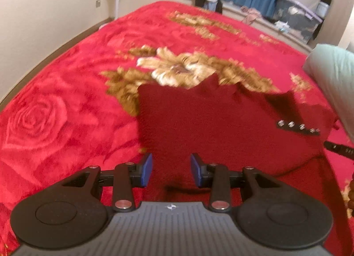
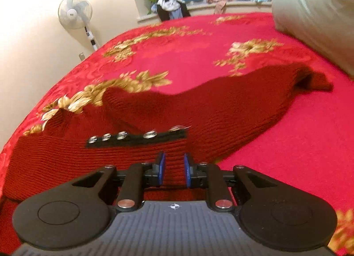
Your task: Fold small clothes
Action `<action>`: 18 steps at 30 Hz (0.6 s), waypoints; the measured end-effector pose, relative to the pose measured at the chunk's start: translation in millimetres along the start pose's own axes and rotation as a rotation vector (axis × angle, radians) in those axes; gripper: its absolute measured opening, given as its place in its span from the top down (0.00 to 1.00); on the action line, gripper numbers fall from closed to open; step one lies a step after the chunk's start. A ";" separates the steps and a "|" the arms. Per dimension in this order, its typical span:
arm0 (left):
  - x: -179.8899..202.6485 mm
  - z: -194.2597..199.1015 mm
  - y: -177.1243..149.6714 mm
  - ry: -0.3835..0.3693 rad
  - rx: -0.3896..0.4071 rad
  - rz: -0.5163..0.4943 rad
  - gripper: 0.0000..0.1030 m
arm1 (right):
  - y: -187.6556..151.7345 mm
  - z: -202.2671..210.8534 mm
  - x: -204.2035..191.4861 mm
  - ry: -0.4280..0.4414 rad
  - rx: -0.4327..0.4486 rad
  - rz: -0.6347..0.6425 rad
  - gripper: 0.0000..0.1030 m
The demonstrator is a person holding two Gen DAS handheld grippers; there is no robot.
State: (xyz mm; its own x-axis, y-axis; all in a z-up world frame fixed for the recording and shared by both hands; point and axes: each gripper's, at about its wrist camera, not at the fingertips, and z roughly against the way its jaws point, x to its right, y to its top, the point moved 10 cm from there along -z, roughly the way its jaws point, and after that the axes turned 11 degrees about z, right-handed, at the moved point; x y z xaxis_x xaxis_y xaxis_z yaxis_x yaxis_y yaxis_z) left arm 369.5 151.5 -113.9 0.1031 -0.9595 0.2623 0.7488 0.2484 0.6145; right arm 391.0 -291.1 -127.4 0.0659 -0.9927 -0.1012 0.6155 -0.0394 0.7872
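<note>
We see the dark red knitted cardigan [image 2: 199,110] lying flat mid-bed on the red floral blanket [image 1: 66,101]. Left gripper [image 1: 171,170] jaws apart, empty; right gripper [image 2: 173,168] jaws narrow, nothing pinched.

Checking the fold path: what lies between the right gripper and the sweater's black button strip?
In the right wrist view, only dark red knit of the sweater lies between the right gripper and the button strip.
</note>
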 end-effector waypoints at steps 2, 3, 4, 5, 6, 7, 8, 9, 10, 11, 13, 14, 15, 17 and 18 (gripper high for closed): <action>7.8 5.3 1.4 -0.024 0.008 -0.004 0.60 | 0.7 4.9 23.0 -0.026 0.012 -0.008 0.82; 12.3 7.0 0.8 -0.035 0.011 -0.013 0.60 | 1.2 7.3 38.6 -0.043 0.017 -0.021 0.82; 15.5 7.2 -0.4 -0.038 0.010 -0.023 0.60 | 0.1 9.1 53.1 -0.060 0.021 -0.037 0.82; 17.8 6.9 -1.8 -0.038 0.009 -0.033 0.60 | 0.8 9.9 69.8 -0.081 0.024 -0.060 0.82; 19.6 5.8 -3.4 -0.037 0.006 -0.045 0.60 | 1.3 10.5 86.2 -0.101 0.028 -0.088 0.82; 20.4 4.4 -4.4 -0.035 0.004 -0.054 0.60 | 2.2 10.5 101.6 -0.117 0.033 -0.119 0.82; 21.0 3.3 -4.9 -0.033 0.003 -0.059 0.60 | 4.8 10.3 118.6 -0.131 0.043 -0.161 0.82; 20.7 2.2 -5.2 -0.032 0.002 -0.062 0.60 | 5.9 9.7 131.9 -0.135 0.055 -0.193 0.79; 20.4 0.9 -5.0 -0.030 0.002 -0.062 0.60 | 9.3 8.7 143.8 -0.134 0.075 -0.227 0.78; 20.7 0.1 -4.8 -0.030 0.001 -0.061 0.60 | 14.0 7.4 155.1 -0.126 0.099 -0.260 0.78; 20.5 -0.4 -4.7 -0.034 0.002 -0.062 0.60 | 19.6 3.4 170.3 -0.104 0.135 -0.314 0.76; 20.5 -1.1 -4.7 -0.038 0.003 -0.064 0.60 | 23.1 -0.4 177.5 -0.095 0.149 -0.340 0.73; 22.0 -2.0 -4.8 -0.043 0.005 -0.070 0.60 | 26.1 -5.5 183.4 -0.090 0.157 -0.360 0.70; 23.9 -5.0 -5.7 -0.043 0.005 -0.087 0.60 | 31.9 -17.2 192.4 -0.097 0.159 -0.379 0.68; 24.7 -7.3 -7.1 -0.039 0.004 -0.098 0.60 | 35.2 -23.7 196.9 -0.106 0.156 -0.384 0.67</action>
State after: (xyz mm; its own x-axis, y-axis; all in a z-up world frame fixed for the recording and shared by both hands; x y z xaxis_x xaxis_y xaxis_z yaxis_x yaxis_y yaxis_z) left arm 371.6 125.0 -117.2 0.0035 -0.9733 0.2295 0.7517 0.1539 0.6413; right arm 444.2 -485.2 -134.0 -0.2313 -0.9084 -0.3483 0.4530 -0.4174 0.7878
